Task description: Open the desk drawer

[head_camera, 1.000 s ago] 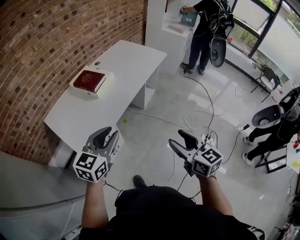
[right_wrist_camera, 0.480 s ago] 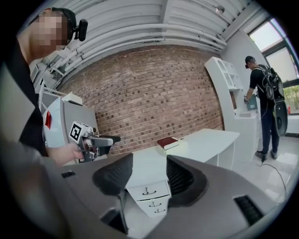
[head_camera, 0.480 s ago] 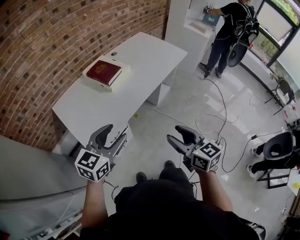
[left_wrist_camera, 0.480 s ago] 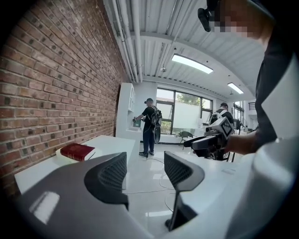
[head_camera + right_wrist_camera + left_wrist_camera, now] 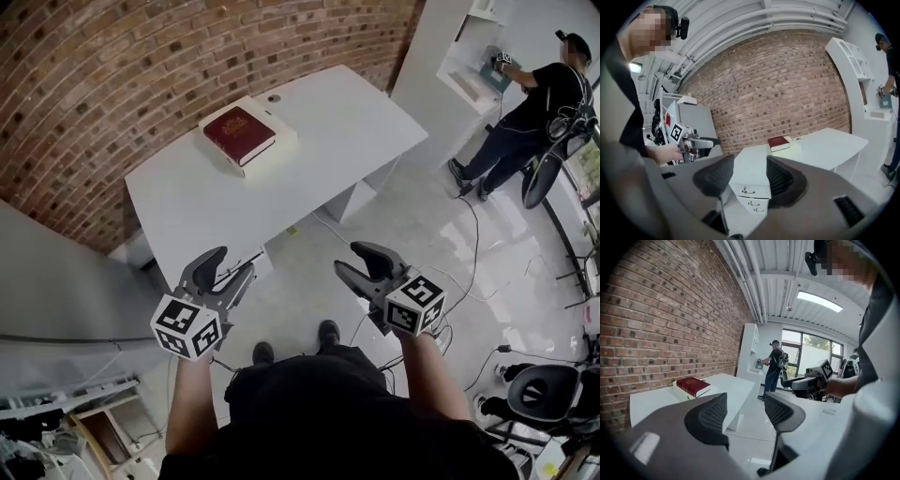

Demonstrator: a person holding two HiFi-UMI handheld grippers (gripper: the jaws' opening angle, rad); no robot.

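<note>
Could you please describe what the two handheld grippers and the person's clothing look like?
Both the left gripper and right gripper have grey bodies, two dark, curved, textured fingers, and a white cube with black square markers. The person wears a black top.

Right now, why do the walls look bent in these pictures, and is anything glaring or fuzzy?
Head view: the wide lens bows the brick wall; the floor shows pale glare. Left gripper view: dark round corners, a bright ceiling light, jaws close to the lens look soft. Right gripper view: the wall and desk curve; the pixelated patch was added afterwards.
</note>
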